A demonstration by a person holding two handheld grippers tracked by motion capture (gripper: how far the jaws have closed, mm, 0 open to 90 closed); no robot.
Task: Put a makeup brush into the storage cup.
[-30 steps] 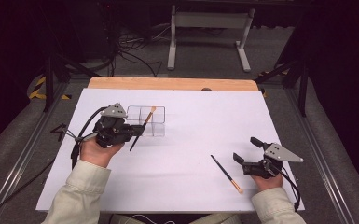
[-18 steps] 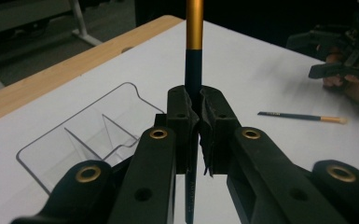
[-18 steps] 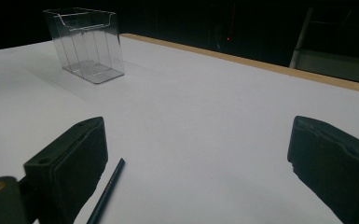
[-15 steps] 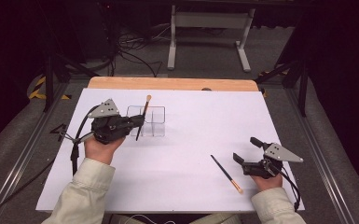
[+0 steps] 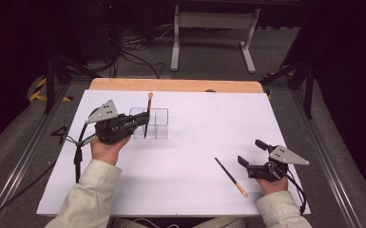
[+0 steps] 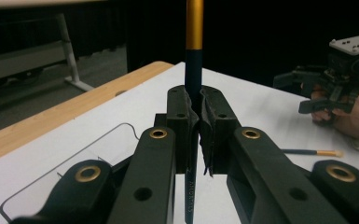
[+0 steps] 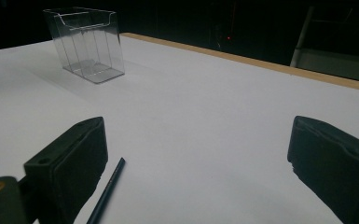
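Dark brush [image 5: 147, 118] clamped upright in left gripper [image 5: 142, 118], over clear organizer [image 5: 158, 124]; right gripper [image 5: 252, 156] wide open, empty.

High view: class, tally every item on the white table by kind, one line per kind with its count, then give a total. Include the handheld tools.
Brushes: 2, one held upright in the left tongs, one lying flat on the table.
Clear compartment holder: 1
Tongs: 2, counting the right tongs.
Total: 5
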